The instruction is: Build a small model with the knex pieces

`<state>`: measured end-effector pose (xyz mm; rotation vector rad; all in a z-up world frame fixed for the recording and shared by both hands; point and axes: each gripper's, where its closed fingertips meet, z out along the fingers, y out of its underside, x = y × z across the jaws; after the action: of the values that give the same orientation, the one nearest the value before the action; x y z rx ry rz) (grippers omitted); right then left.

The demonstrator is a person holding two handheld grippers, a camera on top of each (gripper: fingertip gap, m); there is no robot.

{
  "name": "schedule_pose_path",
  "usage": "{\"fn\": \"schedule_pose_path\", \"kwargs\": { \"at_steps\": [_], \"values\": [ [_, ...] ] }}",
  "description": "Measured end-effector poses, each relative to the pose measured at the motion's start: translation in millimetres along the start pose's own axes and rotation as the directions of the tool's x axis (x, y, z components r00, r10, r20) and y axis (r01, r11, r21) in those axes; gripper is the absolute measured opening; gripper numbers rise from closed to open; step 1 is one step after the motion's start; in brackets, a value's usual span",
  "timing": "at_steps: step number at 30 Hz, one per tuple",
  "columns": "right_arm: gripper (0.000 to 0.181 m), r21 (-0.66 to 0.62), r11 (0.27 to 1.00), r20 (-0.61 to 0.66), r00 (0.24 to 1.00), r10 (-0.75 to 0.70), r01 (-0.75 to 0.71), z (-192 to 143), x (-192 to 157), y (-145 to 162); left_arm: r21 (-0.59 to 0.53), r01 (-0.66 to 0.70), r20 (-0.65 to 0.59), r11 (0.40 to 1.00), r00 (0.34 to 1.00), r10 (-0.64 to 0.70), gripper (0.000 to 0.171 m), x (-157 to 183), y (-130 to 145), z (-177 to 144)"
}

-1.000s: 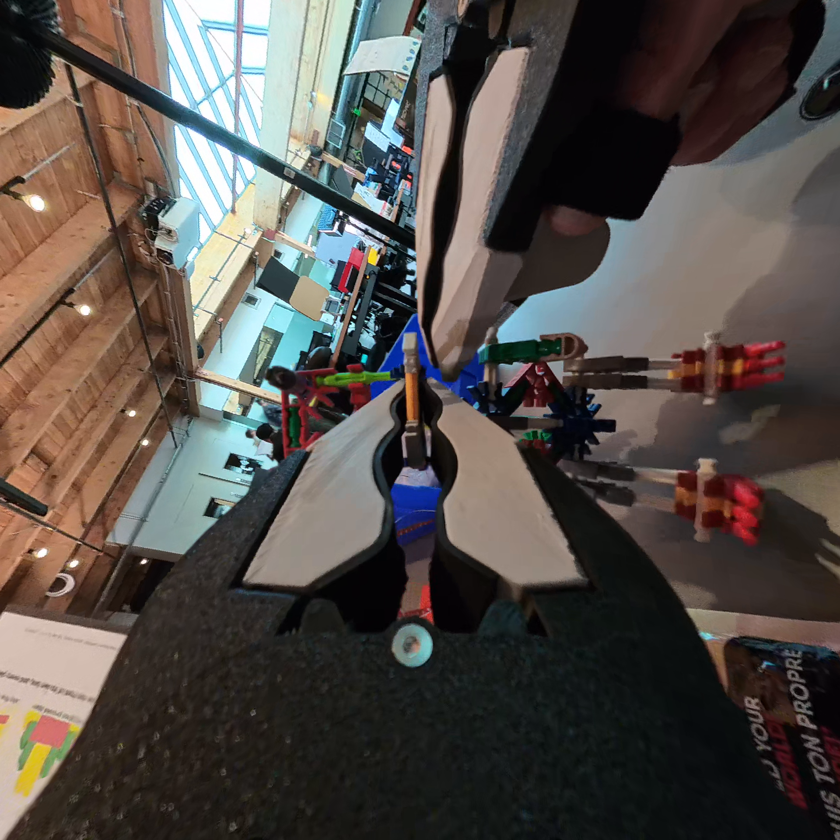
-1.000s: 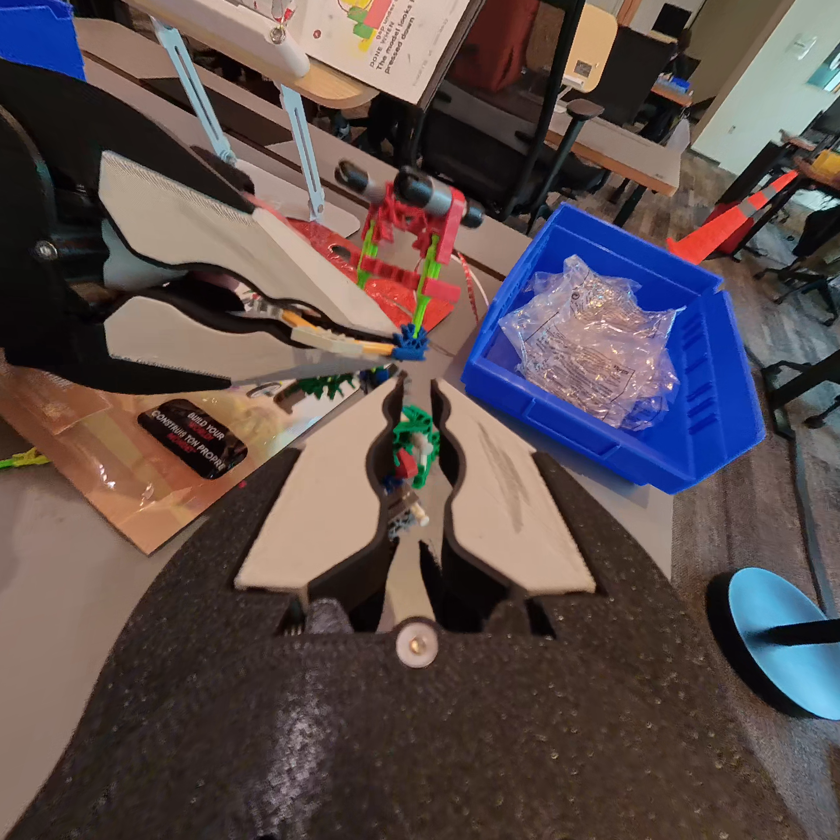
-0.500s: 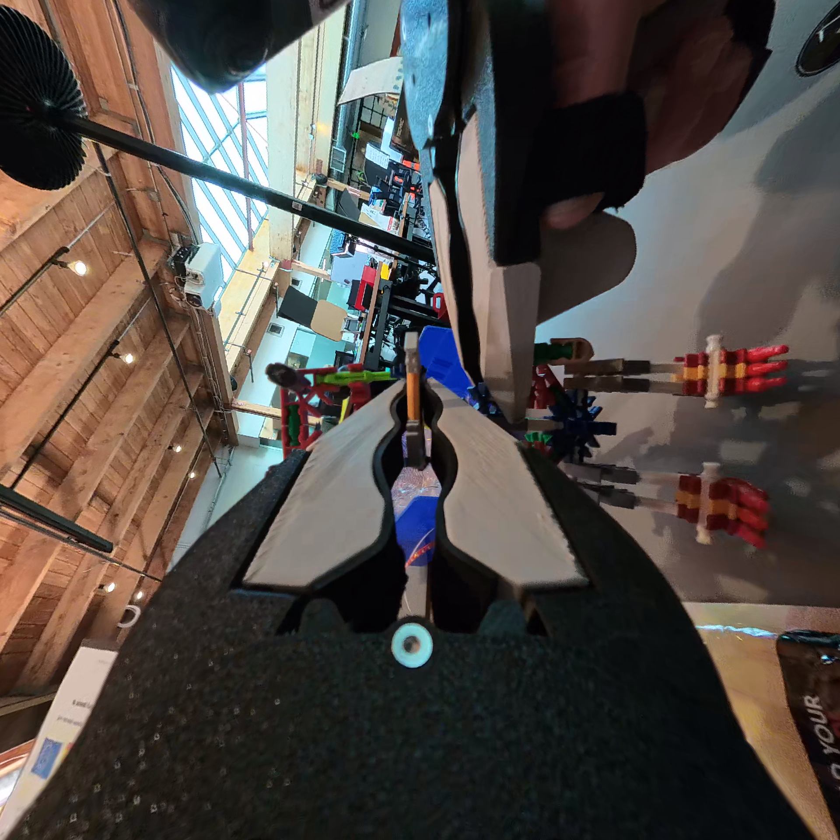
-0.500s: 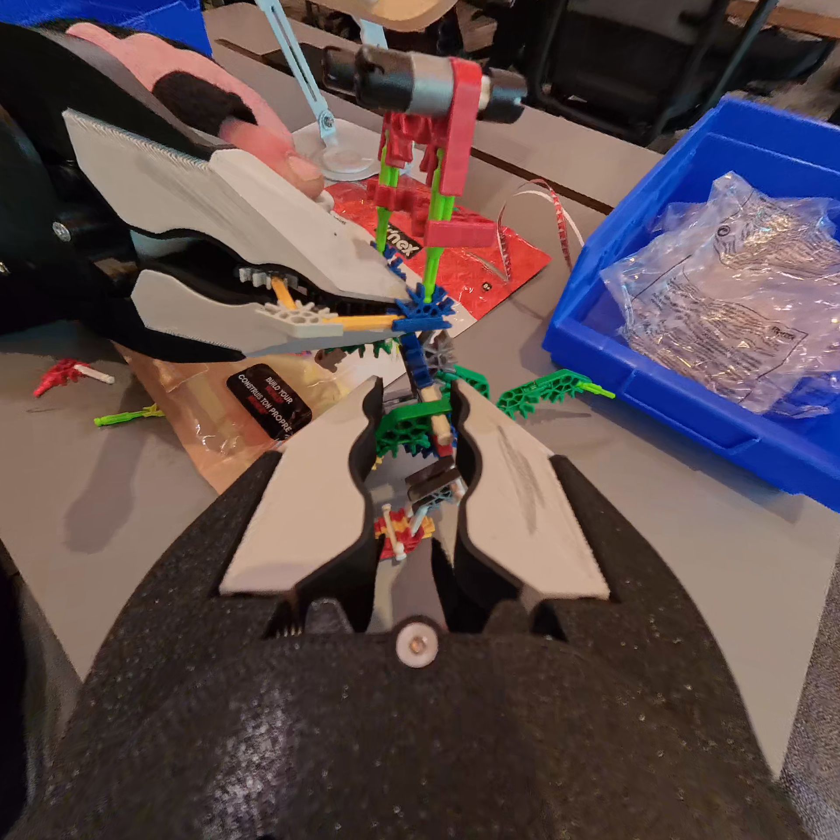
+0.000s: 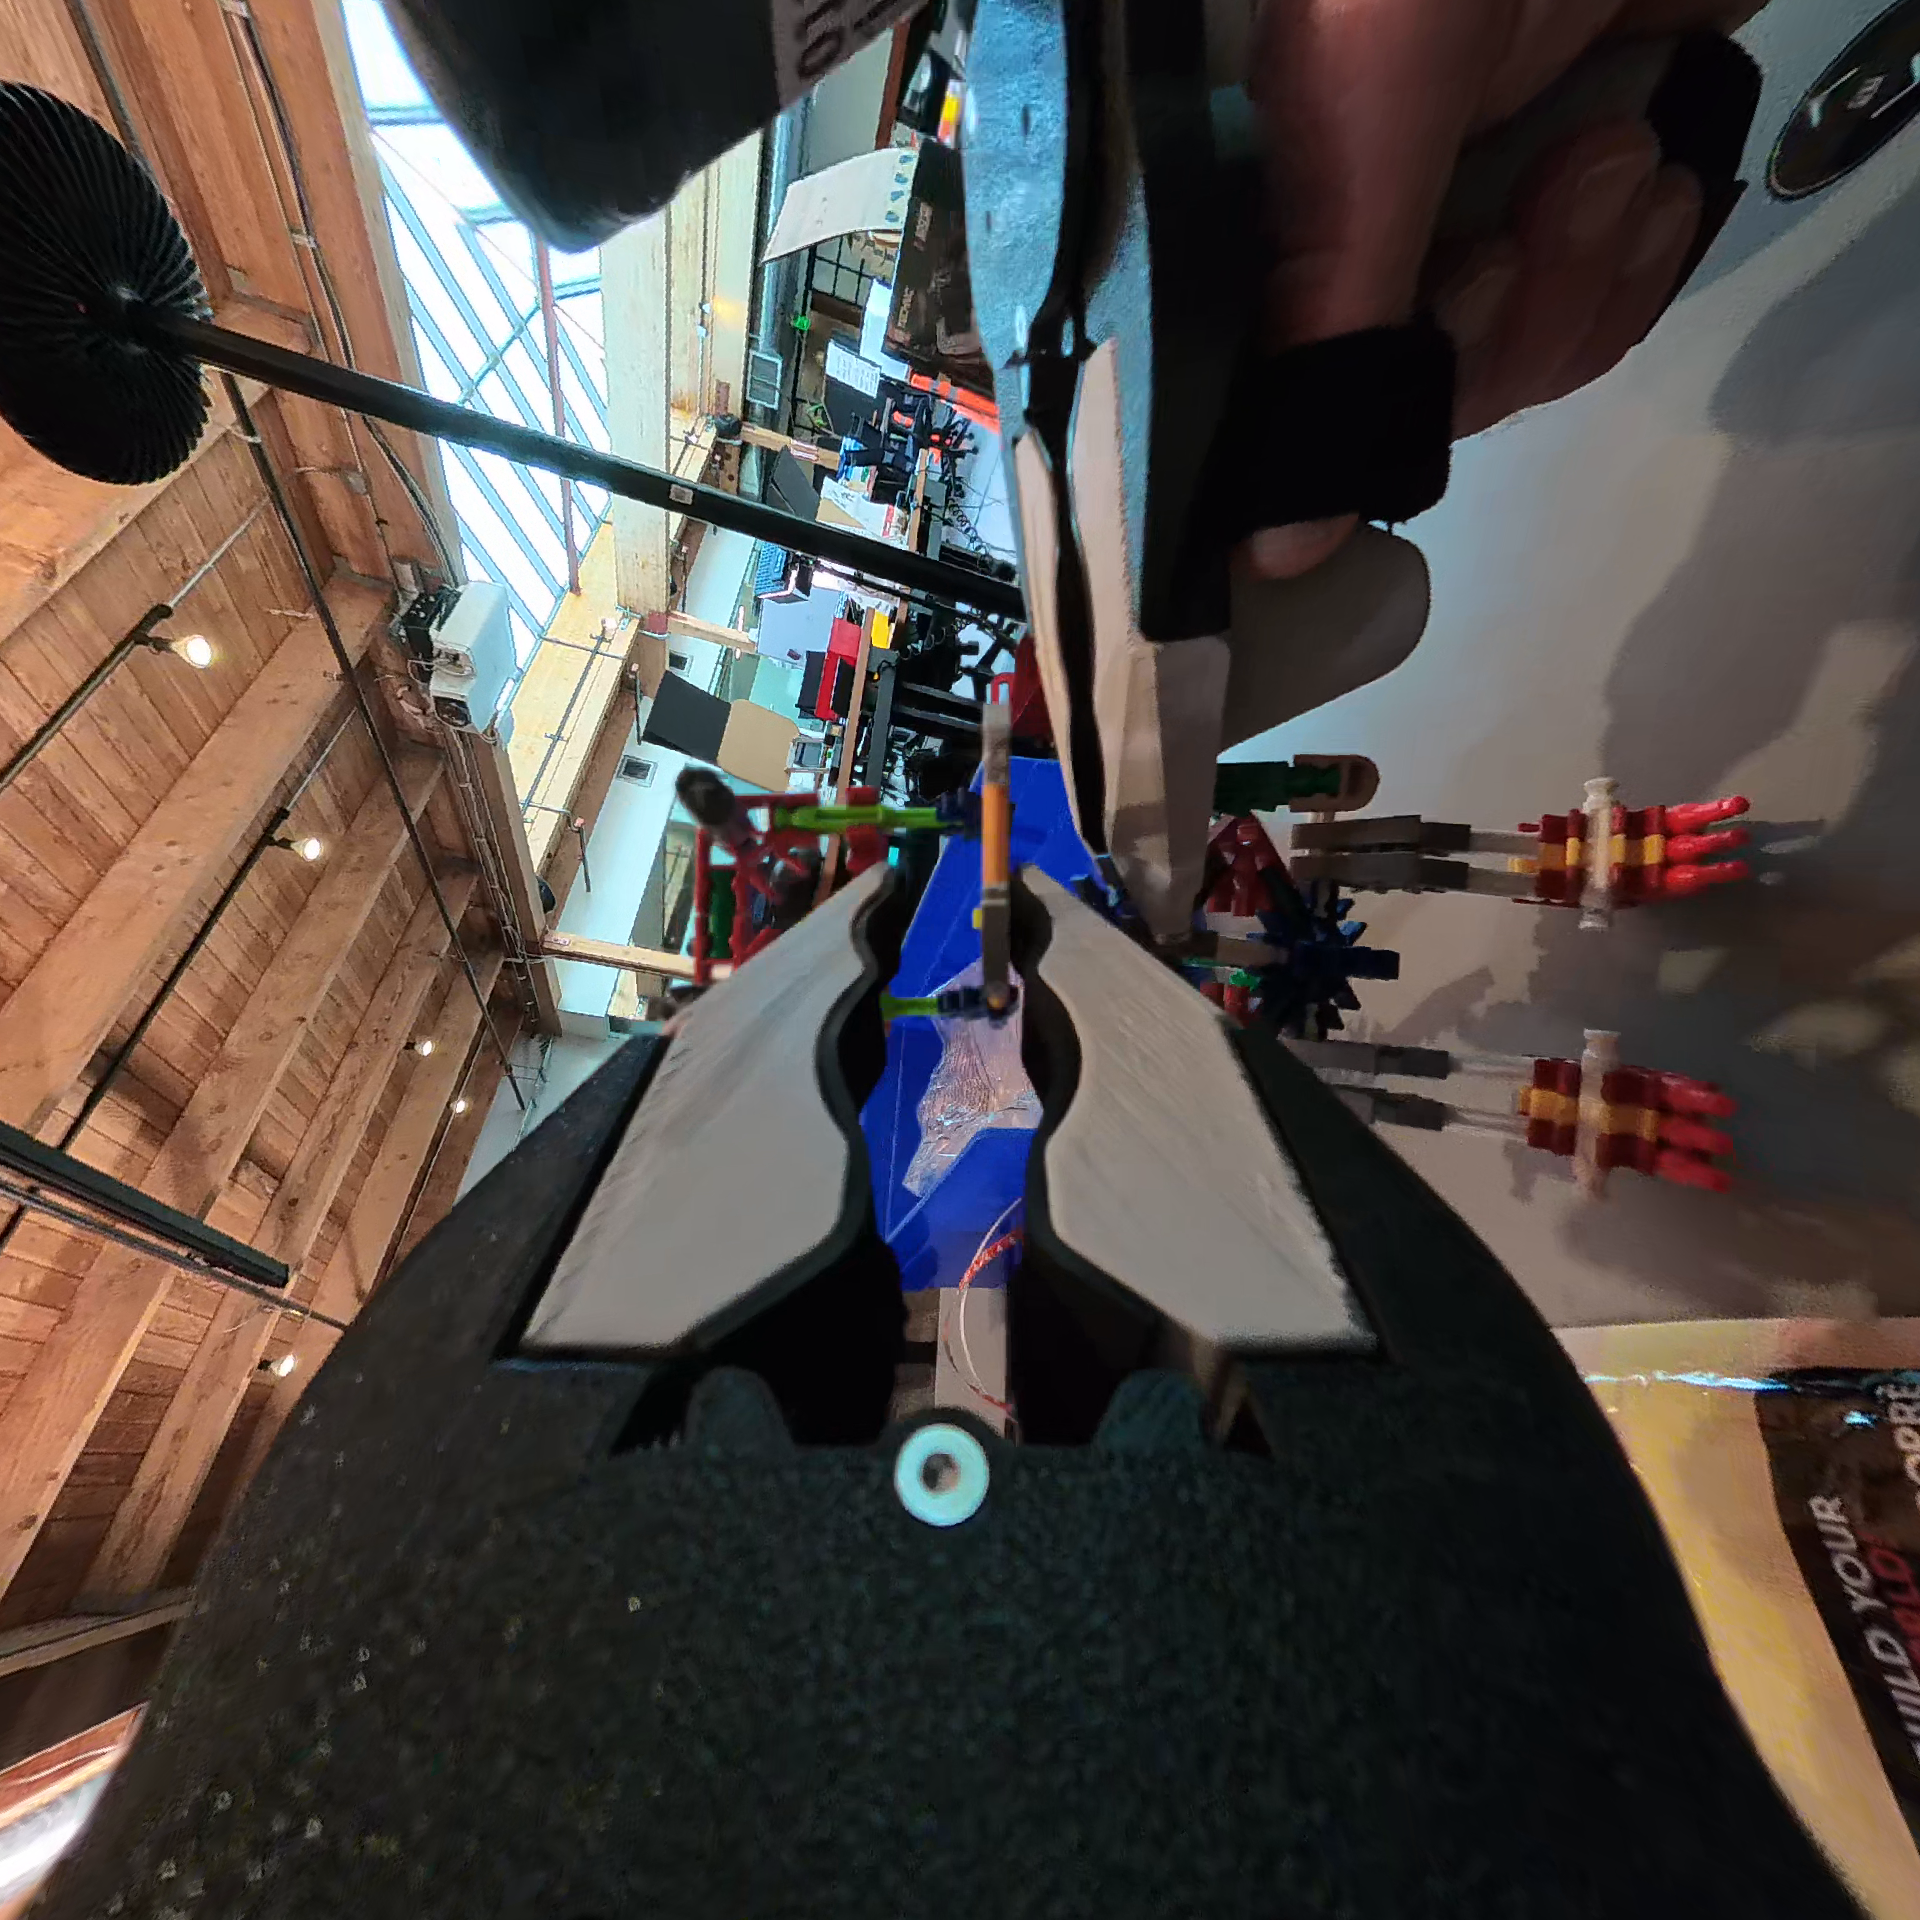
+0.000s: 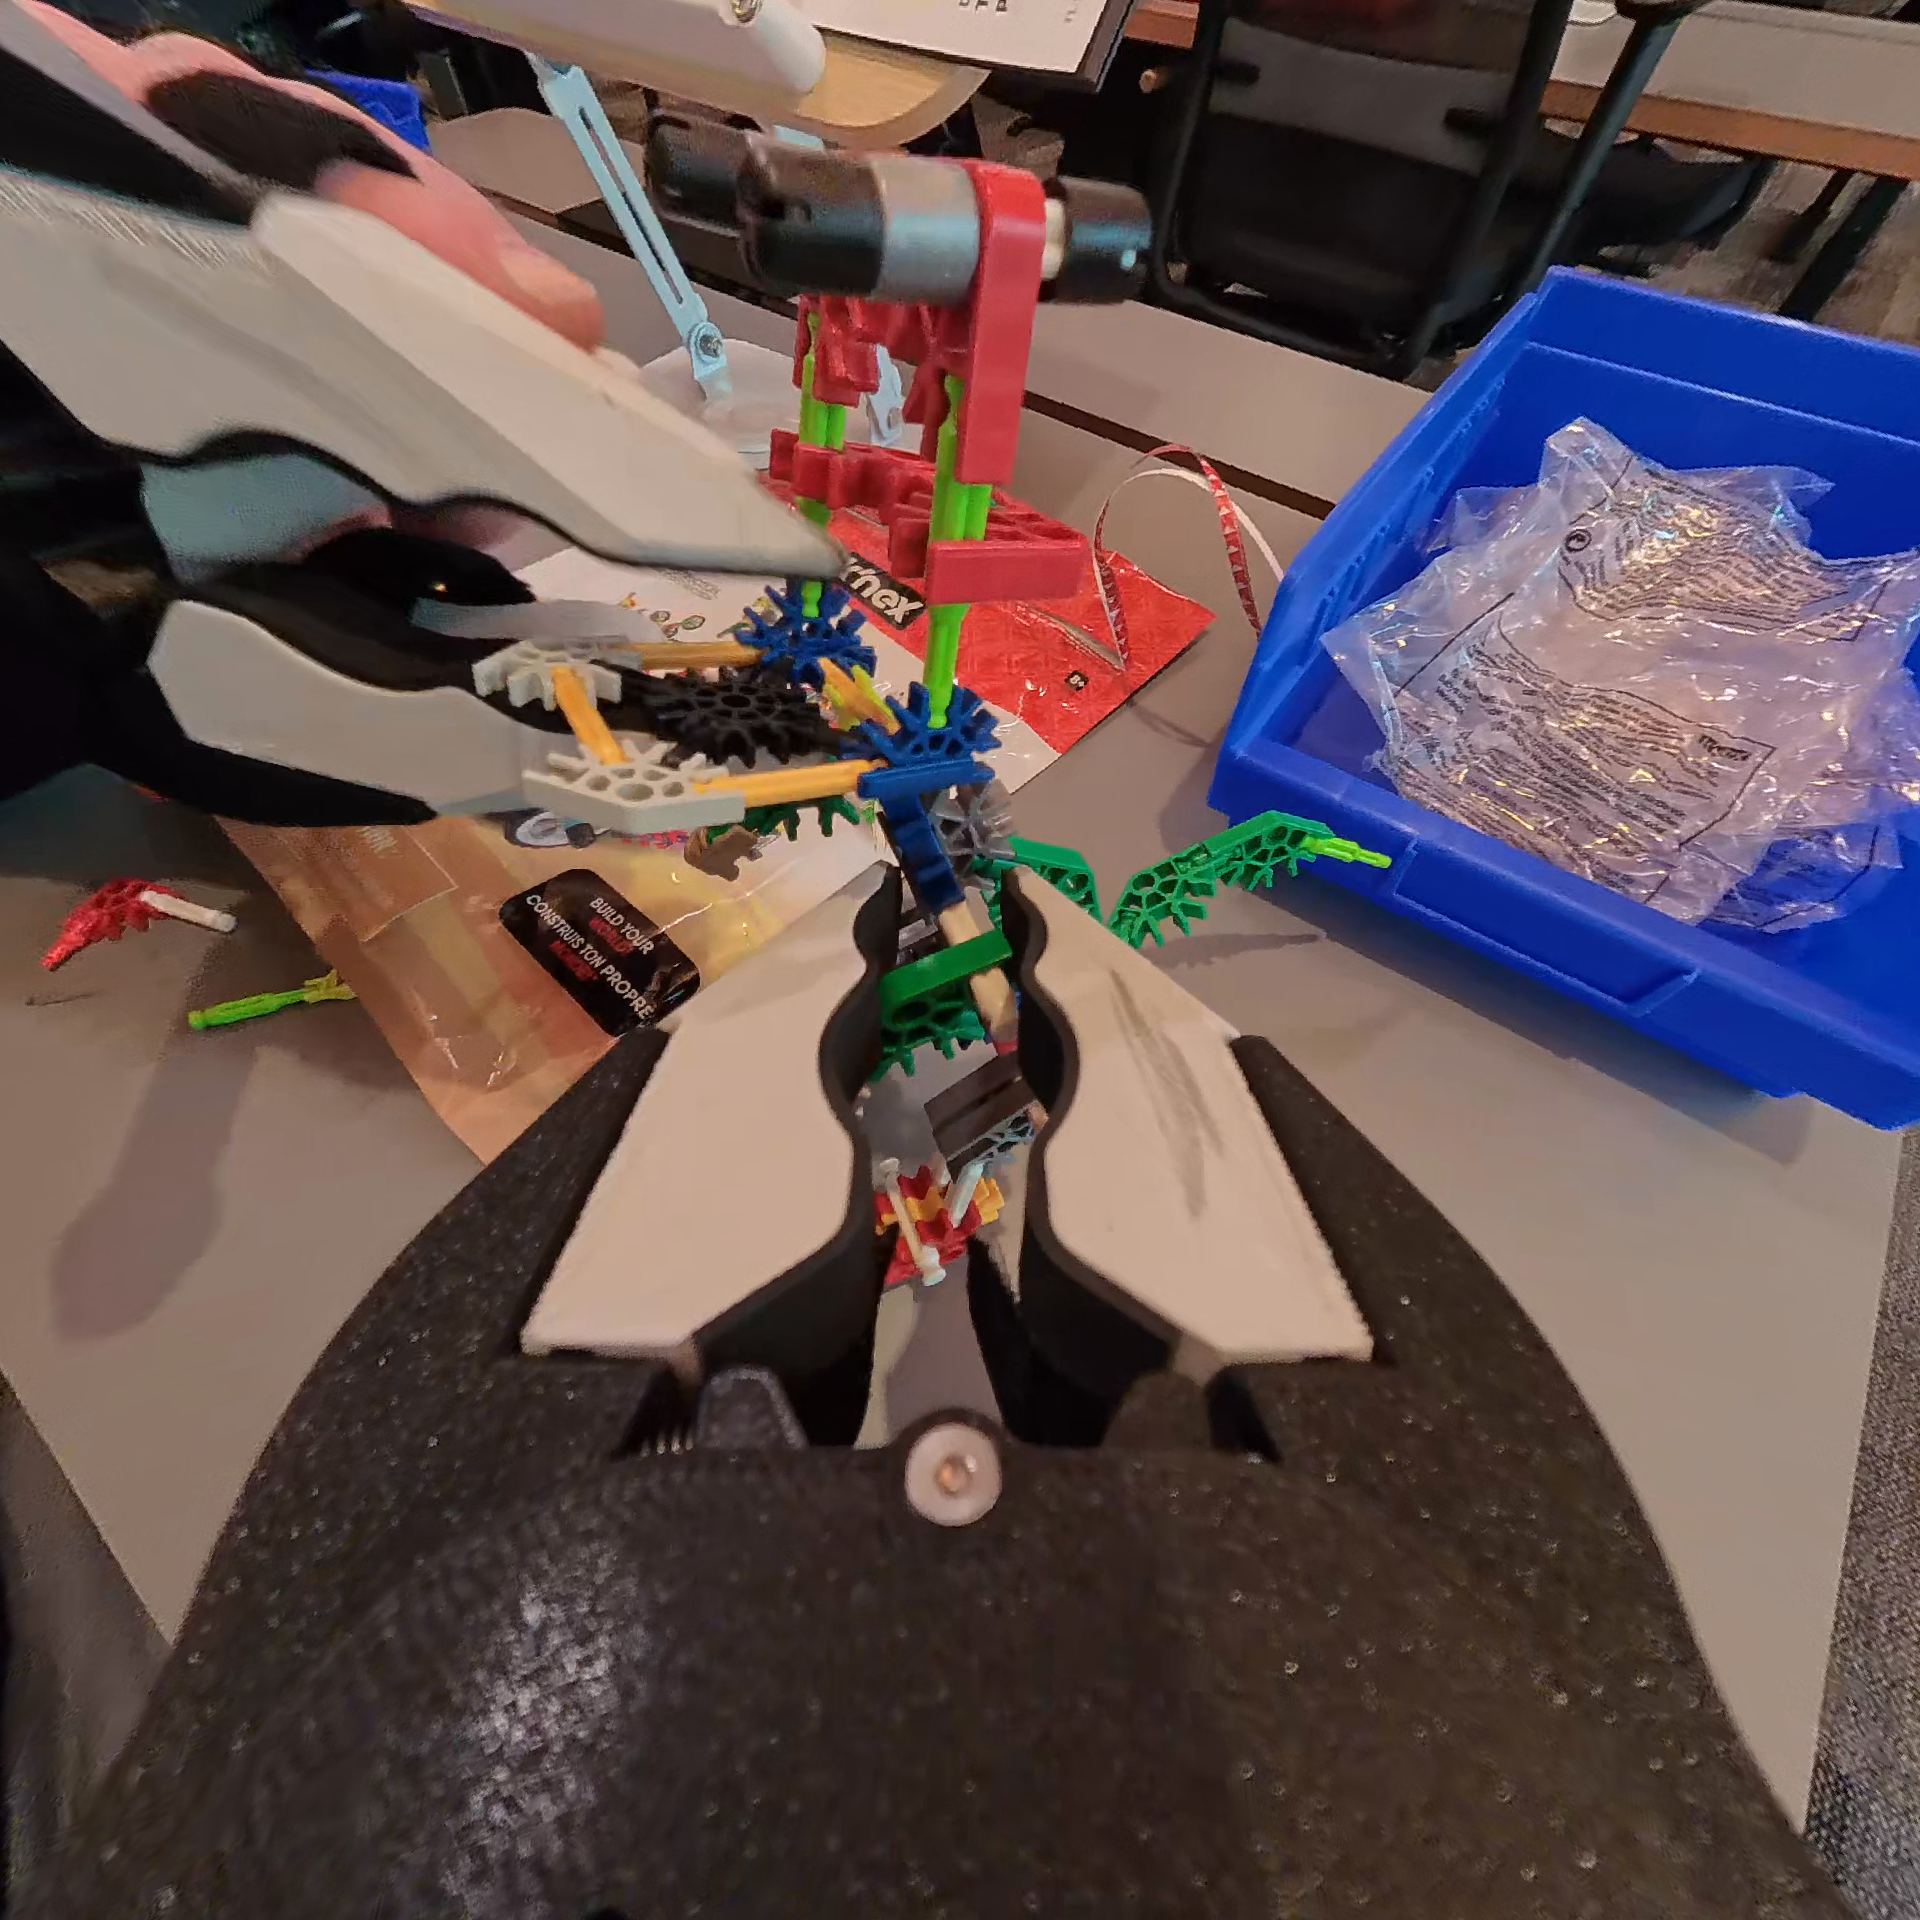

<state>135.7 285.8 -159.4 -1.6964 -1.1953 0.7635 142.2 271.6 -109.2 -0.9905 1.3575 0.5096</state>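
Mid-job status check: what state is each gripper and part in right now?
left gripper: open, rod end of the toy model between its fingers.
right gripper: shut on toy model.
toy model: joined up, spanning both grippers.
red-and-green tower: upright on the table.
blue bin: open-topped.
plastic bag: crumpled, inside the bin.
green rod: loose, lying flat.
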Motion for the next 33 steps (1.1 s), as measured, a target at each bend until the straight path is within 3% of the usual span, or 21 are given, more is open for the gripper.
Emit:
{"fn": "schedule_pose_path", "kwargs": {
  "at_steps": [3, 17, 23, 27, 29, 31, 33],
  "values": [
    [0.016, 0.012, 1.000, -0.020, 1.000, 0.014, -0.014, -1.8, 1.5, 0.6, -0.001, 0.014, -0.002, 1.000, 1.000, -0.014, 0.026, -4.7, 0.8, -10.3],
    [0.013, 0.075, 0.997, -0.065, 0.997, 0.038, -0.033, -4.3, 0.7, -0.7, -0.014, 0.065, -0.033, 0.998, 0.997, -0.066, 0.024, -2.4, 7.1, -34.6],
    [0.012, 0.081, 0.995, -0.062, 0.997, 0.054, -0.049, -10.7, 1.3, 2.0, 0.012, 0.229, -0.129, 0.973, 0.966, -0.226, 0.024, 12.2, 11.5, -37.2],
    [0.011, 0.102, 0.992, -0.038, 0.997, 0.074, -0.070, -14.1, 0.0, 2.4, -0.060, 0.469, -0.288, 0.881, 0.837, -0.466, 0.030, 29.8, 33.3, -35.6],
    [0.010, 0.117, 0.990, -0.016, 0.997, 0.082, -0.079, -15.2, -1.9, 1.8, -0.160, 0.564, -0.348, 0.810, 0.736, -0.580, 0.050, 43.3, 49.8, -26.7],
    [0.009, 0.131, 0.988, 0.007, 0.996, 0.088, -0.088, -15.7, -4.3, 1.4, -0.232, 0.616, -0.428, 0.753, 0.630, -0.647, 0.060, 62.4, 55.4, -18.4],
    [0.009, 0.138, 0.985, 0.036, 0.995, 0.096, -0.100, -15.9, -7.2, 1.2, -0.272, 0.619, -0.463, 0.737, 0.587, -0.664, 0.066, 77.1, 58.0, -8.4]
  ]
}}
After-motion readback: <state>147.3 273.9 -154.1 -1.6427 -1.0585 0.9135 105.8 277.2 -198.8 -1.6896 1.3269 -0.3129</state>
